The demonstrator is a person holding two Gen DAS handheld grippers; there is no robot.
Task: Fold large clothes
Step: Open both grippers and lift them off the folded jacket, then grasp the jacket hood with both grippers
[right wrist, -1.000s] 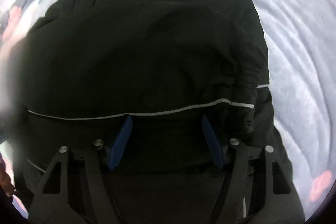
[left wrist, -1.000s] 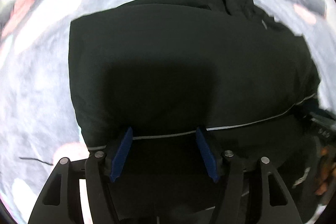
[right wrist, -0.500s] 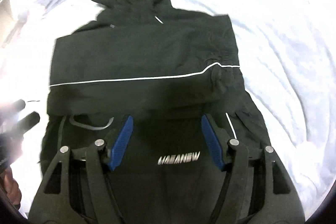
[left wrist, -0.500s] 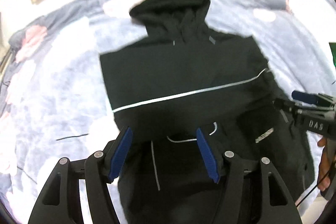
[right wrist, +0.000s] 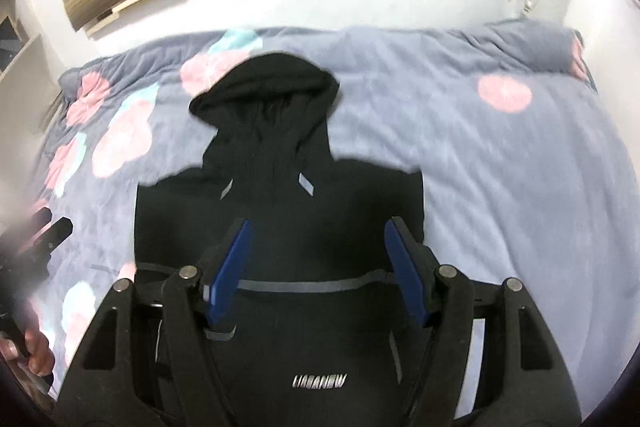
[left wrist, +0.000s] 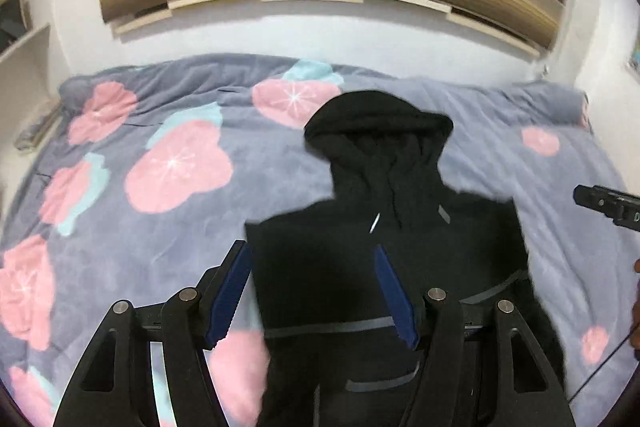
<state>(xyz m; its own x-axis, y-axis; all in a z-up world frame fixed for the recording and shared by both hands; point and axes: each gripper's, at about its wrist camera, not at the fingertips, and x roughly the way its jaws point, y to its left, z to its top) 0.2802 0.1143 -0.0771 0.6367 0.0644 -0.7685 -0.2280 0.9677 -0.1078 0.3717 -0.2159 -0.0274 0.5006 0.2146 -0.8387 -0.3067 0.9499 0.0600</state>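
- Left wrist view: my left claw (left wrist: pixel 312 293) is spread wide with nothing between its blue pads (left wrist: pixel 228 297); it hangs above the left side of the black hoodie (left wrist: pixel 384 267), not touching it.
- The hoodie lies flat on the flowered blanket (left wrist: pixel 160 163) that covers the bed, hood (left wrist: pixel 376 131) pointing toward the far wall (left wrist: pixel 304 35). Its body shows as a narrow upright block with straight side edges and no sleeve sticking out, so I judge both sleeves are already folded in. A thin pale stripe (left wrist: pixel 332 327) crosses it low down.
- At the right edge I see the tip of my right claw (left wrist: pixel 608 205), off to the side of the hoodie and above the blanket.
- Right wrist view: my right claw (right wrist: pixel 318 267) is also spread wide and grips nothing, hanging over the middle of the hoodie.
- Below the claw the hoodie carries a white logo (right wrist: pixel 320 381); the hem is hidden under the claw, so I cannot tell whether a lower layer is doubled over there.
- The hood lies stretched out beyond the shoulders, not tucked in.
- My judgement: the side folds look done; what is left is folding the length, hem toward the shoulders, and dealing with the hood. I would say roughly halfway.
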